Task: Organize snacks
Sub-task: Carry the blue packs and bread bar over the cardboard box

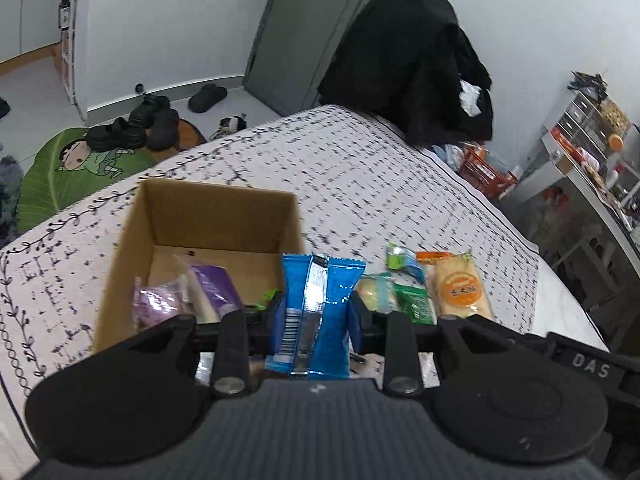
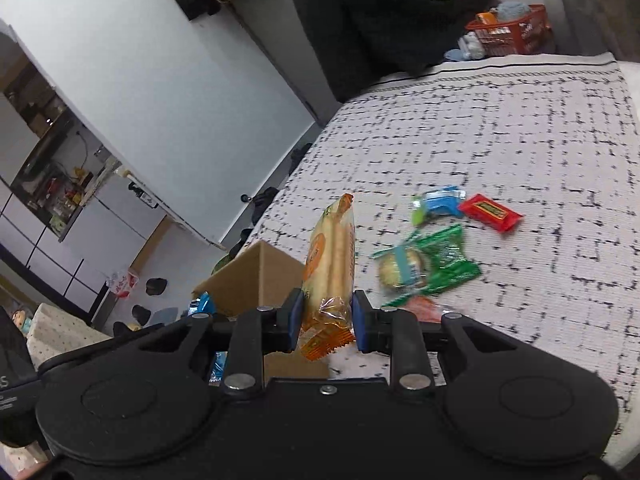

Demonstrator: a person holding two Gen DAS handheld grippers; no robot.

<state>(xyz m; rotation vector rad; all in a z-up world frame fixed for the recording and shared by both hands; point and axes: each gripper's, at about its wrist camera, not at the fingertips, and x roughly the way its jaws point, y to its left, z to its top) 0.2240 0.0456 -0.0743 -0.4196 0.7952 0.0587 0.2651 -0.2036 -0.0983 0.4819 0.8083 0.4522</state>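
Observation:
My left gripper (image 1: 316, 312) is shut on a blue snack packet (image 1: 320, 308), held just right of the open cardboard box (image 1: 216, 208), which holds purple-wrapped snacks (image 1: 192, 292). My right gripper (image 2: 325, 316) is shut on an orange cracker packet (image 2: 330, 264), held upright above the table beside the box (image 2: 260, 276). In the left wrist view the same cracker packet (image 1: 458, 286) shows at the right. Loose snacks lie on the patterned cloth (image 2: 500, 128): a green packet (image 2: 444, 264), a round cake (image 2: 400, 270), a blue-green packet (image 2: 438, 202) and a red packet (image 2: 490, 212).
A chair draped in black clothing (image 1: 416, 64) stands at the far table edge. A red basket (image 2: 510, 32) sits behind the table. Shoes (image 1: 136, 124) and a green mat (image 1: 68, 172) lie on the floor at left. Shelving (image 1: 592, 148) stands at right.

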